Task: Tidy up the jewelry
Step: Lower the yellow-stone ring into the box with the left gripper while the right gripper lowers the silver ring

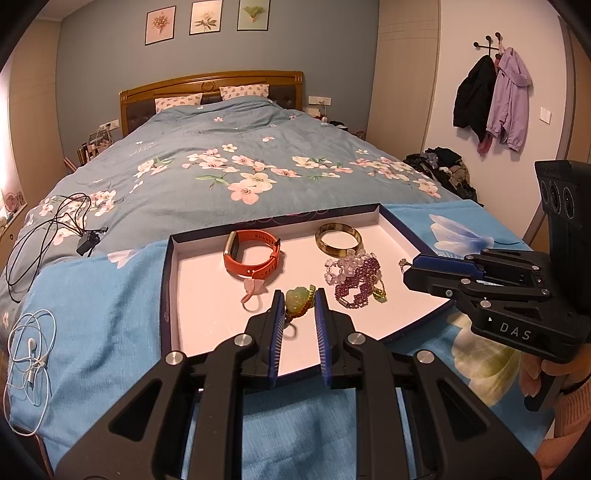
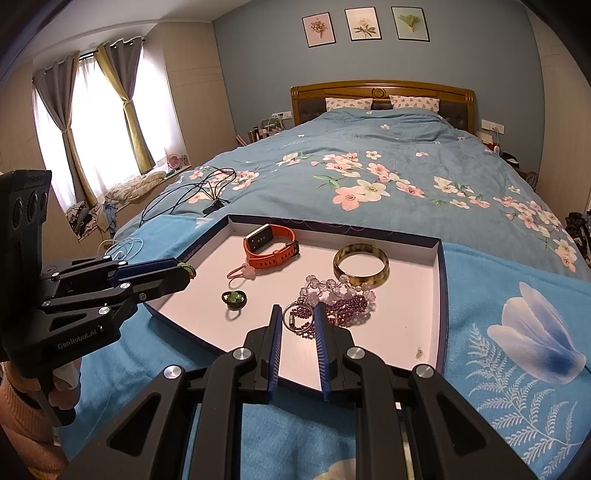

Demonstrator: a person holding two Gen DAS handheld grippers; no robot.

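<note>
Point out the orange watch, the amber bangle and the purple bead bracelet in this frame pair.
orange watch (image 1: 252, 254): left wrist view, on the orange strap loop.
amber bangle (image 2: 360, 268): right wrist view, on the near band of the ring.
purple bead bracelet (image 1: 357, 281): left wrist view, on the cluster of purple beads.

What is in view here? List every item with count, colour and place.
tray: 1, navy rim, white inside, on the blue towel
watch: 1, orange, tray's far left
bangle: 1, amber-brown, tray's far right
bead bracelets: tangled heap, purple and clear, before the bangle
pink loop: 1, near the watch
green ring: 1, on the tray floor
braided cord: 1, green, pinched at the left gripper tips
silver ring: 1, between the right gripper fingers
cables: black bundle, on the quilt
earphones: 1 set, white, towel's left edge
pictures: 3, framed, at the back
left gripper: black, blue pads, shut
right gripper: same, shut
</note>
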